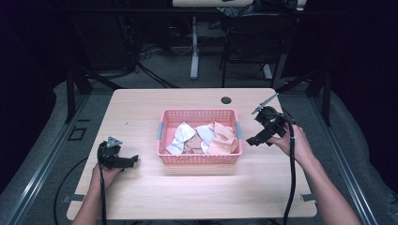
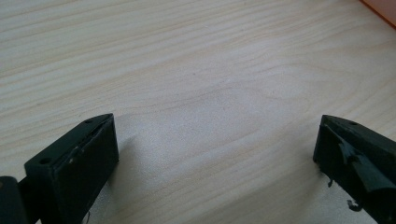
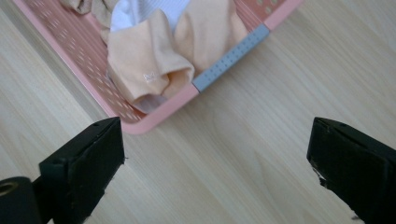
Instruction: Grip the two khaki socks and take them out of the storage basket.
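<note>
Basket [image 1: 201, 159] sits mid-table, clothes [image 1: 220, 138] heaped inside, peach piece at its right end. My right gripper [image 1: 257, 139] hangs just right of it, jaws wide; my left gripper [image 1: 132, 161], also wide, hovers near-left. Risk: snagging the rim and dragging the basket along.

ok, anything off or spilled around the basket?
Nothing stands out. The pink basket sits square on the table, the crumpled cloths stay inside it, and both grippers, left and right, hang open beside it.
</note>
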Tool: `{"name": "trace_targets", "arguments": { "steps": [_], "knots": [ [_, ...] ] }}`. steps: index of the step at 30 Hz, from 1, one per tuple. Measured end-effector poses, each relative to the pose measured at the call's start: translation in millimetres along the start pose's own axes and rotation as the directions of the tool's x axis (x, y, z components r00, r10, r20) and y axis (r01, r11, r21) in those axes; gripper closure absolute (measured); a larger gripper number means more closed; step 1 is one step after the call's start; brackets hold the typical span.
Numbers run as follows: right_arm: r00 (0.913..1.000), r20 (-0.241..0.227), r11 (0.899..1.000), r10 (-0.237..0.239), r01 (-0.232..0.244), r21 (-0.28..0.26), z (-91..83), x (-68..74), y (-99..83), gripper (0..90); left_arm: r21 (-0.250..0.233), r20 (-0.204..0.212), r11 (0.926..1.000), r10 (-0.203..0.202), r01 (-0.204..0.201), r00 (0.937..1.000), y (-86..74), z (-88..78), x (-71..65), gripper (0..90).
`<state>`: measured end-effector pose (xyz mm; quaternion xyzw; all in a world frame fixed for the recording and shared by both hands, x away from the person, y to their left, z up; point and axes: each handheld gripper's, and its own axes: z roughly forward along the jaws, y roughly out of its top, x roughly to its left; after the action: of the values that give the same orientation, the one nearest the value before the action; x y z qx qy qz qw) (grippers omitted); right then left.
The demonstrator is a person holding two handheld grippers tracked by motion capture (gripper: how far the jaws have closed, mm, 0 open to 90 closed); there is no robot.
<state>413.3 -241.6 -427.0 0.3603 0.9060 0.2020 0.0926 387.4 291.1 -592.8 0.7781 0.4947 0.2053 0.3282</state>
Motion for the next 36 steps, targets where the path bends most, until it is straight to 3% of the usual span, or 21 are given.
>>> {"name": "trace_targets", "arguments": {
  "steps": [6,16,18,20,24,27,28,30,36],
  "knots": [
    [0.9988,-0.002,0.998,-0.048,0.048,0.041,13.0,16.1,30.3,4.5,0.000,0.000,1.0000,0.000,0.000,1.0000,0.0,0.0,0.0,0.0],
    [0.9953,-0.026,0.993,-0.094,0.095,0.070,38.8,31.4,60.1,7.5,0.002,0.003,1.0000,0.003,-0.003,1.0000,0.2,-0.1,0.2,0.0],
    [0.9946,-0.029,0.992,-0.100,0.101,0.075,45.7,34.2,65.9,13.6,-0.001,0.003,1.0000,0.002,-0.002,1.0000,0.1,0.1,0.1,0.0],
    [0.9941,-0.040,0.991,-0.101,0.104,0.079,52.6,36.5,69.3,14.2,0.001,0.003,1.0000,0.004,-0.004,1.0000,0.1,0.0,0.2,0.0],
    [0.9902,-0.055,0.982,-0.128,0.135,0.136,67.6,41.2,75.1,18.5,-0.001,0.005,1.0000,0.008,-0.008,1.0000,0.2,0.1,0.6,0.0],
    [0.9920,-0.055,0.979,-0.114,0.121,0.166,79.4,44.2,76.0,29.1,0.000,0.005,1.0000,0.009,-0.009,0.9999,0.2,0.1,0.7,0.0],
    [0.9927,-0.050,0.973,-0.110,0.118,0.197,86.0,45.8,77.5,34.1,0.002,0.006,0.9999,0.010,-0.010,0.9999,0.4,0.0,0.7,0.0],
    [0.9932,-0.046,0.974,-0.106,0.114,0.198,88.4,46.8,77.6,36.3,0.003,0.006,0.9999,0.012,-0.012,0.9999,0.4,-0.1,0.9,0.0],
    [0.9914,-0.018,0.956,-0.130,0.130,0.263,103.5,49.3,76.3,51.0,0.001,0.007,0.9999,0.010,-0.010,0.9999,0.4,0.1,0.8,0.0]
  ]
}}
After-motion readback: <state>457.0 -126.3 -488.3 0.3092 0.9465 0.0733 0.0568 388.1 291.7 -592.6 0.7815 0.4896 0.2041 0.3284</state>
